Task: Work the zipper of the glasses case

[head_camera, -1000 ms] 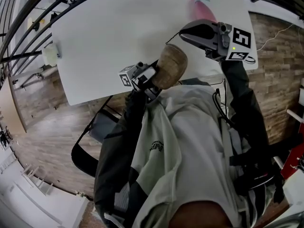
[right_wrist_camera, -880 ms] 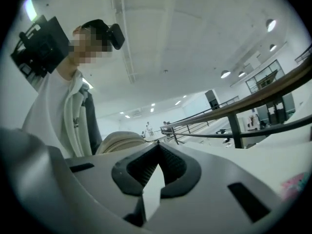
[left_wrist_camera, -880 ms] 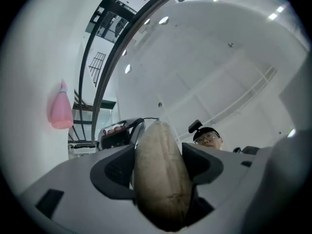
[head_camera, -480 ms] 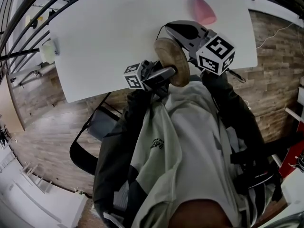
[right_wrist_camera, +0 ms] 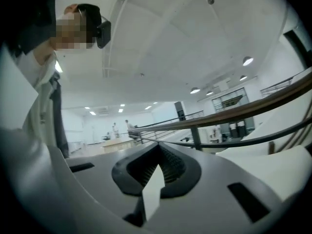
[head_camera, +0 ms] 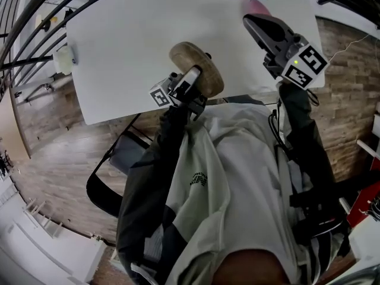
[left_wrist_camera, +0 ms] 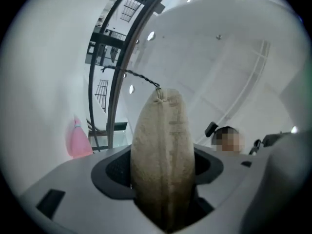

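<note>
table (head_camera: 130,46): white | floor (head_camera: 53,153): wood planks | left gripper (head_camera: 189,82): clamps glasses case (left_wrist_camera: 163,150)

Table: a white rectangular tabletop (head_camera: 130,46) spans the upper part of the head view.
Floor: brown wood-plank flooring (head_camera: 53,159) lies around and below the table.
Railing: a dark curved metal handrail (right_wrist_camera: 234,112) on posts crosses the right gripper view.
Ceiling: a white panelled ceiling (right_wrist_camera: 170,43) carries lit round recessed lights (right_wrist_camera: 247,61).
Far end: a bright white-walled hall, its details too small to make out.
</note>
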### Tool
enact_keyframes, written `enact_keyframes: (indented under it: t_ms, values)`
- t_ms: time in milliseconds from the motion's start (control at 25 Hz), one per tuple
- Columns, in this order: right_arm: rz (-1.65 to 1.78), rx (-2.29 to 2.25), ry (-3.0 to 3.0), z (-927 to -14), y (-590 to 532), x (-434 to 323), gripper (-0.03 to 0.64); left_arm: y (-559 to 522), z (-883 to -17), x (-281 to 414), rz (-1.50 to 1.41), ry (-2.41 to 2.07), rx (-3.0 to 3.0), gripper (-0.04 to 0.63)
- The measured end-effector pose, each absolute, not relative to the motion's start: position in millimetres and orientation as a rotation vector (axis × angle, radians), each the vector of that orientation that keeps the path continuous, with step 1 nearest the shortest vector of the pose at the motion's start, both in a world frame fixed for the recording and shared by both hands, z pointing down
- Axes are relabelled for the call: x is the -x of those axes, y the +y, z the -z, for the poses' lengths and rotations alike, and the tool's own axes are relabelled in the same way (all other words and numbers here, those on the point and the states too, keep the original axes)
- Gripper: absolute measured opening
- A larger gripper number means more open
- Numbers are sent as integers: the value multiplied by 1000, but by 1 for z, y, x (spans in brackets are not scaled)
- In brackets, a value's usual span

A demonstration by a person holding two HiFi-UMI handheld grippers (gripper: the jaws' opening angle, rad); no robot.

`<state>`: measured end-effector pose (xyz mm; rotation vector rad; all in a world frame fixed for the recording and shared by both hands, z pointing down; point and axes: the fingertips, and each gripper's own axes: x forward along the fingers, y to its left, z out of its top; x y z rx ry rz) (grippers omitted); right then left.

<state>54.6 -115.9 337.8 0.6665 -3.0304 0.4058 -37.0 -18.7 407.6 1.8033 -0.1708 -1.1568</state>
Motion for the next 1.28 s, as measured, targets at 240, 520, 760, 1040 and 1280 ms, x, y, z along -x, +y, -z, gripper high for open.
enact_keyframes:
  t_ms: [240,520,760,1040,1280]
  values:
    - [-393,-17,-3141,-343,-60,-20,-1,23,-370,23,1009,320,-1880,311]
    - [-27,99,-2919,-375,-22,25,160,57,-341,2,907,685,-1763,311]
    - [252,267,-2854,-372,-5,44,40,65,-344,-10,850,712,-1760,311]
    - [371,154,-2776,-371,-17,36,-5,53,-351,-13,844,597,-1791,311]
    - [548,10,-2650,-370,-30,26,-3,40,-365,-20,886,436,-1863,309]
